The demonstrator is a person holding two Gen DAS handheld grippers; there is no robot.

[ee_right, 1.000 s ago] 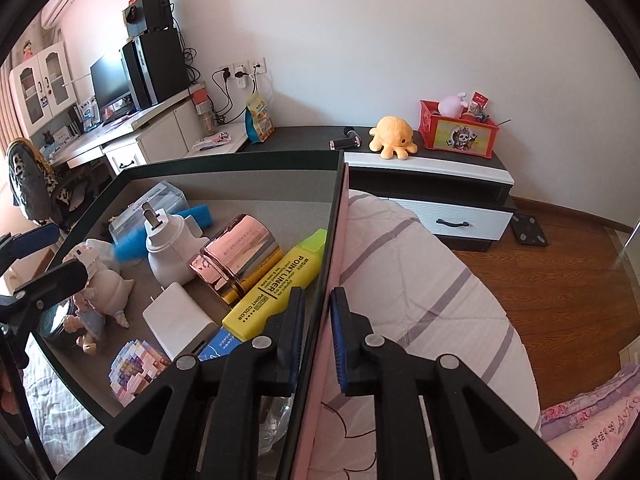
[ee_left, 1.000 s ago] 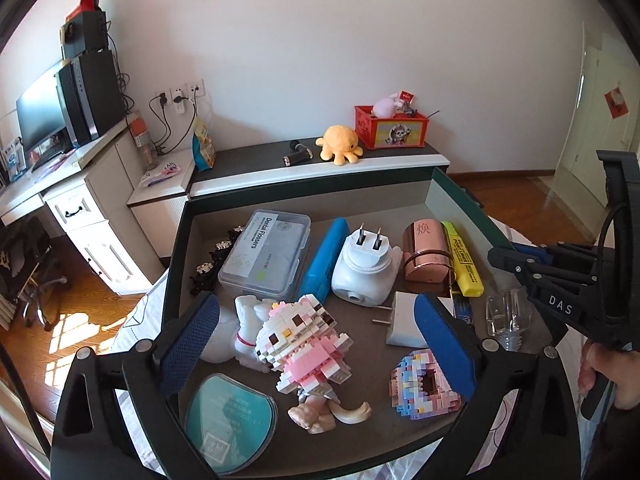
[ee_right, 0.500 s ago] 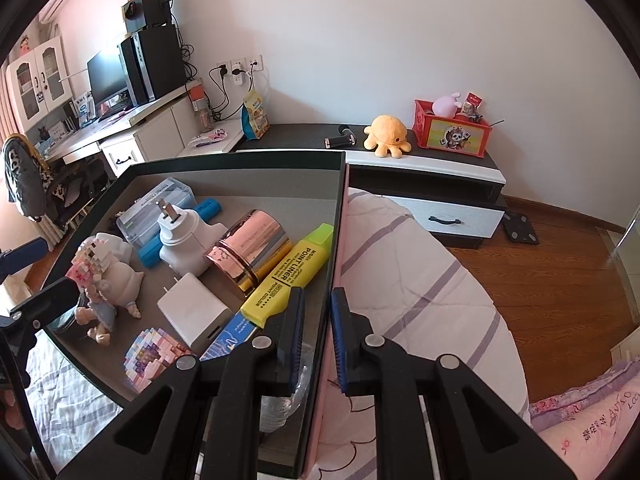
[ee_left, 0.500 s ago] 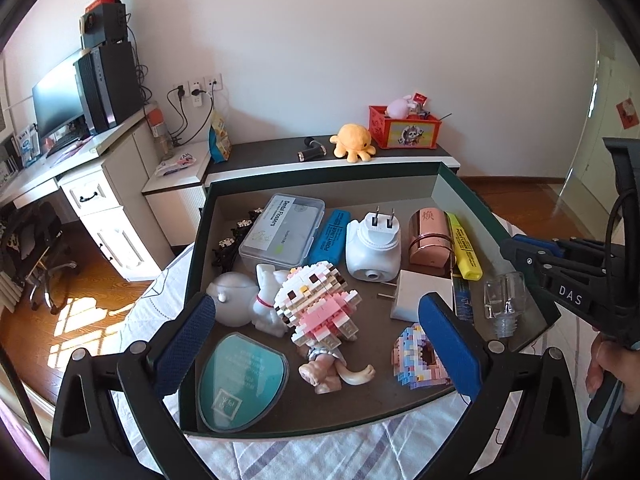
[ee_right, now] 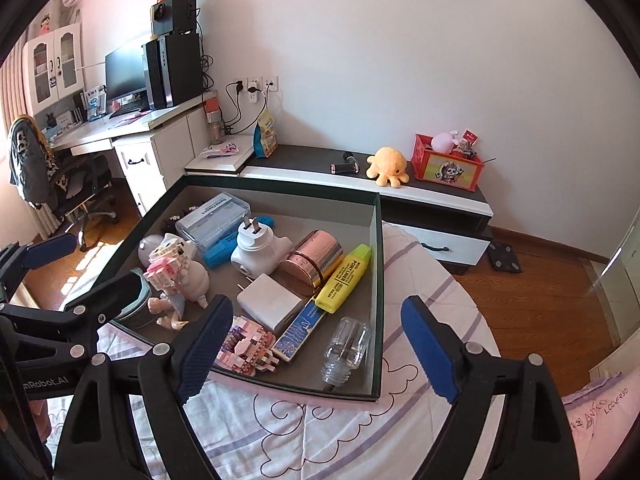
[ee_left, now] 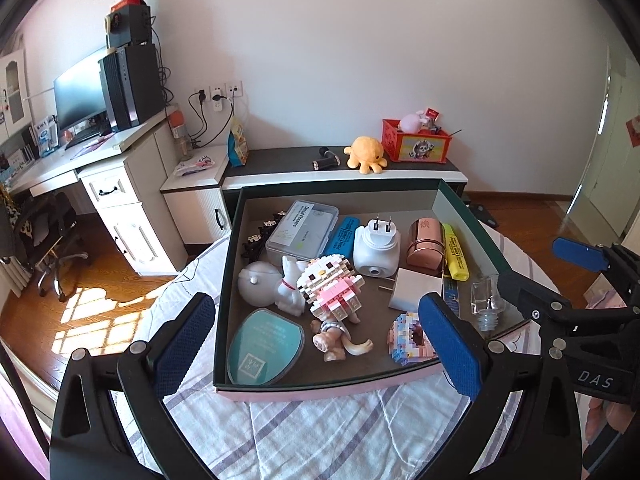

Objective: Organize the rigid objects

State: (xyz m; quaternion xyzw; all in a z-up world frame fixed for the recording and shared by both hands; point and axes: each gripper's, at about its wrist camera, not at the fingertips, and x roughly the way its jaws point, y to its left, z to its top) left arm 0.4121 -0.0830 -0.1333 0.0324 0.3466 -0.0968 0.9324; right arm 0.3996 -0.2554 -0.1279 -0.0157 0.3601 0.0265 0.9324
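Left wrist view:
- left gripper (ee_left: 316, 344): jaws spread wide with nothing held between them, above the near edge of the box
- box (ee_left: 340, 191): dark green walls, pink base edge, sitting on a striped bedsheet (ee_left: 320, 424)
- brick figure (ee_left: 334, 286): pink and white, standing near the middle of the box, beside a white rabbit figure (ee_left: 286, 290)
- teal case (ee_left: 262, 346): flat in the near left corner
- right gripper (ee_left: 536, 268): seen at the right edge, fingers apart, holding nothing

Right wrist view:
- right gripper (ee_right: 316, 348): jaws opening, already wide, pads touching nothing; the near right corner of the box (ee_right: 378, 280) shows in the gap between them
- glass bottle (ee_right: 346, 350): clear, lying in the near right corner of the box
- yellow highlighter (ee_right: 344, 278): lying along the right wall, next to a rose-gold cylinder (ee_right: 312, 260)
- white plug adapter (ee_right: 256, 250): prongs pointing up, mid-box
- white charger (ee_right: 269, 301): flat, just in front of the adapter
- clear plastic case (ee_right: 214, 216): toward the far left
- left gripper (ee_right: 76, 264): at the left edge, fingers apart
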